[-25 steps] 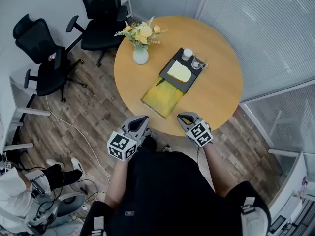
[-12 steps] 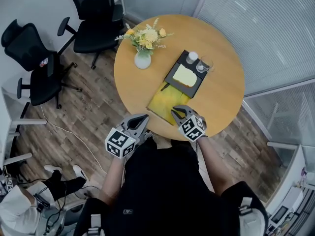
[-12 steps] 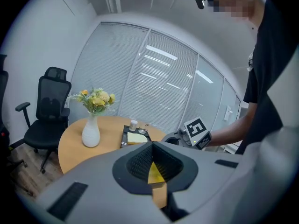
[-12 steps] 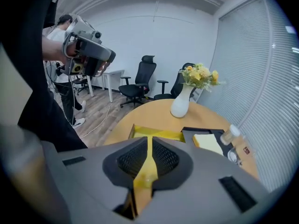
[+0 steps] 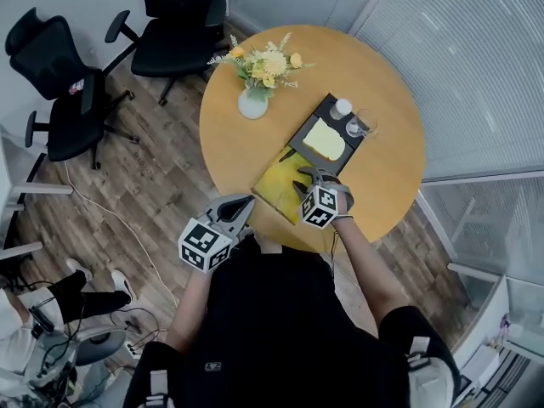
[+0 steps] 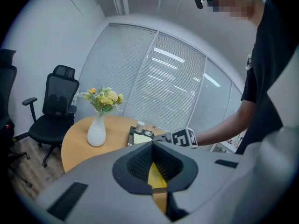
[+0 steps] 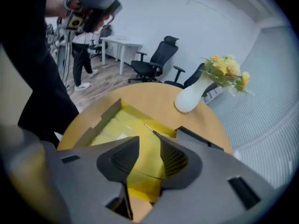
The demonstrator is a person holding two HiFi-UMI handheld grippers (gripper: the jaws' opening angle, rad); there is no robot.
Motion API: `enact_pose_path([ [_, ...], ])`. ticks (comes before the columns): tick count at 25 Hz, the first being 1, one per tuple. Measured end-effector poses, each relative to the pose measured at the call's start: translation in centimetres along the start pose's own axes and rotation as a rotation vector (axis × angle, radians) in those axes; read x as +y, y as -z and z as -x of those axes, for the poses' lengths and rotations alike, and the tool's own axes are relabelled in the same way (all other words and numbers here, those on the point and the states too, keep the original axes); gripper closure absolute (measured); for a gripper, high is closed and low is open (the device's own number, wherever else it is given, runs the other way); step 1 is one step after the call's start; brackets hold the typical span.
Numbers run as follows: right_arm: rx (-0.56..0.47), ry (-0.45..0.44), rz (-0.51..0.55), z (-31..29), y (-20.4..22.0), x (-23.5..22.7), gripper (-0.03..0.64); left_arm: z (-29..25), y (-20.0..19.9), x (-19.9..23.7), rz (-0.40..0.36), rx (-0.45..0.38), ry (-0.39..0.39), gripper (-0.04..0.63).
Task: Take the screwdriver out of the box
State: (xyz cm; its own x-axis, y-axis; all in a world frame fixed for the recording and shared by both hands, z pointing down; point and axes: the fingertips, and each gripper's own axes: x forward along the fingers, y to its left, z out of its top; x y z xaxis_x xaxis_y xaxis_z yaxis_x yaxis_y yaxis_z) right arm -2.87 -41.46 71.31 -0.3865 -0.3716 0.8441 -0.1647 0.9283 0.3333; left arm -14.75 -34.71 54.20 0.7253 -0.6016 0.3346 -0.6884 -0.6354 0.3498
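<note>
An open yellow box [image 5: 279, 187] [image 7: 114, 125] lies at the near side of the round wooden table [image 5: 387, 172]. The screwdriver [image 7: 151, 129], a thin metal shaft on a dark handle, rests at the box's far edge and shows as a small dark stick [image 5: 286, 154] in the head view. My right gripper [image 5: 311, 182] [image 7: 149, 157] hangs over the box, tilted down. Its jaws are opening with only the box's yellow floor showing between them. My left gripper [image 5: 240, 207] [image 6: 156, 171] stays shut and empty, off the table's near edge.
Behind the box is a black tray [image 5: 308, 134] with a pale yellow pad, a white cup [image 5: 342, 107] and a glass. A white vase of flowers [image 5: 253, 102] [image 6: 96, 133] stands at the far left. Black office chairs [image 5: 177, 15] stand beyond; another person [image 7: 83, 55] stands further back.
My right gripper has moved forward from the table's near edge to over the yellow box, rolled and tipped downward, and its jaws have come apart. The left gripper shifted a little.
</note>
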Motion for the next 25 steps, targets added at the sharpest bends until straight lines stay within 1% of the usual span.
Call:
enact_pose_path([
  [3, 0.069, 0.002, 0.204, -3.4, 0.7, -0.7, 0.503, 0.1, 0.1, 0.5, 0.025, -0.008, -0.027, 0.589],
  [6, 0.130, 0.014, 0.347, -6.3, 1.3, -1.2, 0.503, 0.3, 0.0, 1.0, 0.039, -0.011, -0.044, 0.589],
  [9, 0.240, 0.011, 0.523, -8.7, 2.9, -1.4, 0.502, 0.7, 0.2, 1.4, 0.047, -0.013, -0.060, 0.589],
  [12, 0.314, 0.039, 0.707, -10.1, 3.1, -2.0, 0.502, 1.3, 0.6, 1.9, 0.061, -0.011, -0.073, 0.589],
  [15, 0.352, 0.050, 0.841, -10.9, 2.5, -2.2, 0.494, 1.6, 1.2, 2.4, 0.071, -0.002, -0.076, 0.589],
  [18, 0.397, 0.022, 0.925, -11.6, 2.5, -2.3, 0.476, 1.6, 1.5, 2.6, 0.071, 0.008, -0.066, 0.589],
  [20, 0.444, -0.016, 0.948, -11.9, 3.2, -2.4, 0.474, 1.5, 1.4, 2.6, 0.068, 0.012, -0.057, 0.589],
  [22, 0.471, -0.059, 0.931, -12.1, 3.8, -2.3, 0.451, 1.4, 1.4, 2.6, 0.062, 0.015, -0.049, 0.589],
  [25, 0.483, -0.120, 0.894, -12.2, 4.2, -2.0, 0.463, 1.2, 1.3, 2.7, 0.058, 0.016, -0.041, 0.589],
])
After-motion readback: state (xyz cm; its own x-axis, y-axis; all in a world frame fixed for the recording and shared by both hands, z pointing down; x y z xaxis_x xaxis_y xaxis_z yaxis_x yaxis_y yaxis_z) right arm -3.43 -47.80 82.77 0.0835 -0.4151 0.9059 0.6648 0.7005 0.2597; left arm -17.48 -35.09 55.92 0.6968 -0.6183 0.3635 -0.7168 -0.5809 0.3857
